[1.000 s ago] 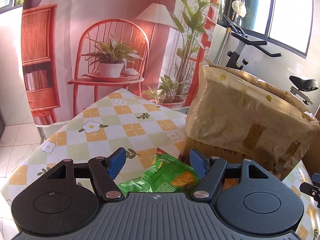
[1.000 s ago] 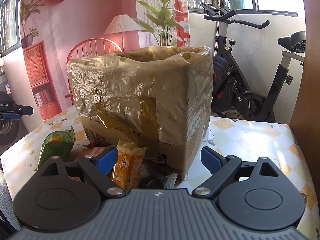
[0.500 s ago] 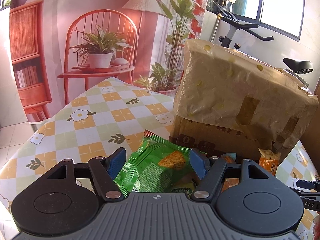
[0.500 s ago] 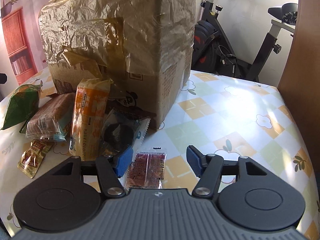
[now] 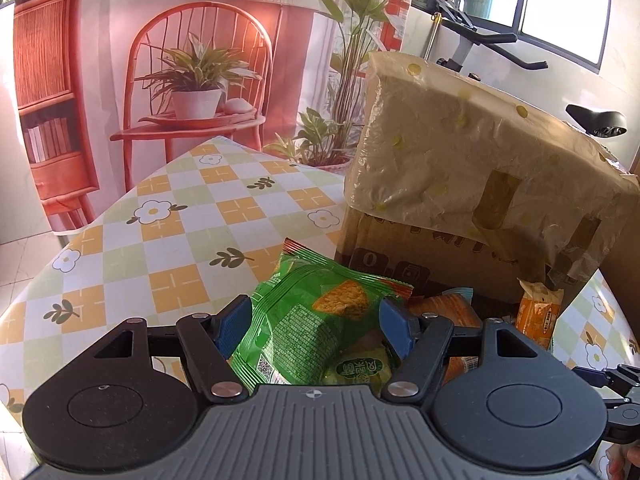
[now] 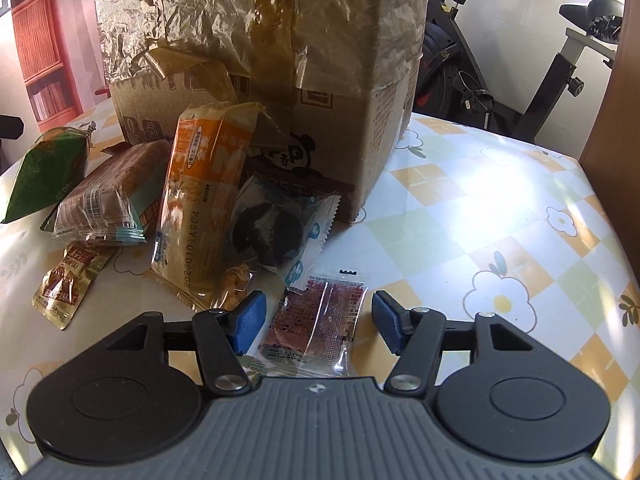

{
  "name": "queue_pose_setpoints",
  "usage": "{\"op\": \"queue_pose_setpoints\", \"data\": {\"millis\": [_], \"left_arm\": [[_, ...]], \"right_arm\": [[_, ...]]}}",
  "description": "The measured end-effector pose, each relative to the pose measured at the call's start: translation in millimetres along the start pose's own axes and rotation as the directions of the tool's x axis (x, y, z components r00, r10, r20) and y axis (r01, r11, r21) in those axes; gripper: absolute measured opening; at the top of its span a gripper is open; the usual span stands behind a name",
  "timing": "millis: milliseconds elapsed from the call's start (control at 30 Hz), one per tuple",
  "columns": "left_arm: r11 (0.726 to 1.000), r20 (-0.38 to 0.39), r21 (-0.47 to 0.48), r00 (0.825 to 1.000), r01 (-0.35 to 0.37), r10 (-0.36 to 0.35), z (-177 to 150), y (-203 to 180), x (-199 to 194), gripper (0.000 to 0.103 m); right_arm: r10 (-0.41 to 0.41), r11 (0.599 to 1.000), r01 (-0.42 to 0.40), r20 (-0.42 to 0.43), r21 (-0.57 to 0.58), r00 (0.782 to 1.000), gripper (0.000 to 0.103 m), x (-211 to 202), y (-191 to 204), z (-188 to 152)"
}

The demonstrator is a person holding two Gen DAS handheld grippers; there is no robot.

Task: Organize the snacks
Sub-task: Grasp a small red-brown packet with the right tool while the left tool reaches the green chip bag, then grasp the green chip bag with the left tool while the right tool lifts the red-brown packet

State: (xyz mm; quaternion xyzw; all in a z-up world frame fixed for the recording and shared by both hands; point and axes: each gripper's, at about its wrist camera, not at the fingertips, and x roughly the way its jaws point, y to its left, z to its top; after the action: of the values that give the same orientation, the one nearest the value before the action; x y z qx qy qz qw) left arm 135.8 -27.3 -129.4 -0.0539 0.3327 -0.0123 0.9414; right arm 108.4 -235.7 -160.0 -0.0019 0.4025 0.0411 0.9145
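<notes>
My left gripper [image 5: 314,326] is open with its blue pads on either side of a green snack bag [image 5: 308,320] lying on the table; I cannot tell if the pads touch it. My right gripper [image 6: 318,322] is open, straddling a small clear packet with red contents [image 6: 316,326] that lies flat. Beside it lie a dark cookie pack [image 6: 272,228], an orange pack [image 6: 204,196] leaning on the box, a brown pack [image 6: 104,196], a gold sachet [image 6: 66,284] and the green bag [image 6: 48,170]. A cardboard box wrapped in plastic [image 6: 280,60] stands behind them; it also shows in the left wrist view [image 5: 472,184].
The table has a checked floral cloth [image 5: 180,220] and drops off at its left and far edges. An exercise bike [image 6: 520,80] stands behind the table. A wooden panel [image 6: 616,88] rises at the right edge. A backdrop with a printed chair hangs beyond.
Both grippers have moved down and forward. The left one has come around the green bag. The right one has come down from box height to the red packet.
</notes>
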Motion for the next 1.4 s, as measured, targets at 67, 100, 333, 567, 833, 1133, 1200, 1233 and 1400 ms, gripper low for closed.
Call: {"op": "queue_pose_setpoints", "data": {"millis": [67, 100, 333, 567, 833, 1133, 1200, 1233, 1400], "left_arm": [[1.000, -0.002, 0.003, 1.000, 0.003, -0.003, -0.6, -1.6, -0.1, 0.072], [1.000, -0.004, 0.004, 1.000, 0.004, -0.004, -0.6, -2.0, 0.2, 0.072], [1.000, -0.011, 0.009, 1.000, 0.013, -0.013, -3.7, -2.0, 3.0, 0.072], [0.999, -0.016, 0.020, 0.999, 0.029, -0.028, -6.0, -2.8, 5.0, 0.072], [0.998, -0.024, 0.027, 0.998, 0.053, -0.052, -10.2, -1.3, 6.6, 0.072], [0.994, -0.050, 0.060, 0.995, 0.095, -0.092, -15.6, 3.9, 12.8, 0.072], [0.988, -0.054, 0.105, 0.993, 0.111, -0.105, -14.9, 3.0, 16.4, 0.072], [0.985, -0.056, 0.130, 0.992, 0.117, -0.110, -13.3, 2.8, 18.5, 0.073], [0.970, -0.070, 0.190, 0.988, 0.151, -0.140, 1.3, 12.9, 34.4, 0.073]], "right_arm": [[0.007, 1.000, -0.007, 0.001, 0.011, 1.000, 0.062, -0.9, 0.8, -1.7], [0.003, 1.000, -0.003, 0.001, 0.018, 1.000, 0.062, -0.7, 0.9, -2.2], [-0.037, 0.998, 0.037, 0.003, 0.041, 0.999, 0.061, -6.9, 4.4, -7.2], [-0.043, 0.999, 0.043, 0.021, 0.022, 0.999, 0.041, -11.9, 12.7, -9.8], [-0.081, 0.993, 0.074, 0.066, 0.089, 0.995, 0.041, -32.1, 1.4, -9.6], [-0.063, 0.994, 0.050, 0.144, 0.095, 0.988, 0.041, -52.9, 5.1, 7.5], [-0.044, 0.996, 0.031, 0.162, 0.084, 0.986, 0.041, -54.1, 10.8, 13.9], [-0.036, 0.997, 0.023, 0.168, 0.079, 0.985, 0.041, -54.5, 13.4, 16.8], [-0.012, 0.996, -0.005, 0.190, 0.088, 0.982, 0.041, -53.2, 19.5, 28.6]]}}
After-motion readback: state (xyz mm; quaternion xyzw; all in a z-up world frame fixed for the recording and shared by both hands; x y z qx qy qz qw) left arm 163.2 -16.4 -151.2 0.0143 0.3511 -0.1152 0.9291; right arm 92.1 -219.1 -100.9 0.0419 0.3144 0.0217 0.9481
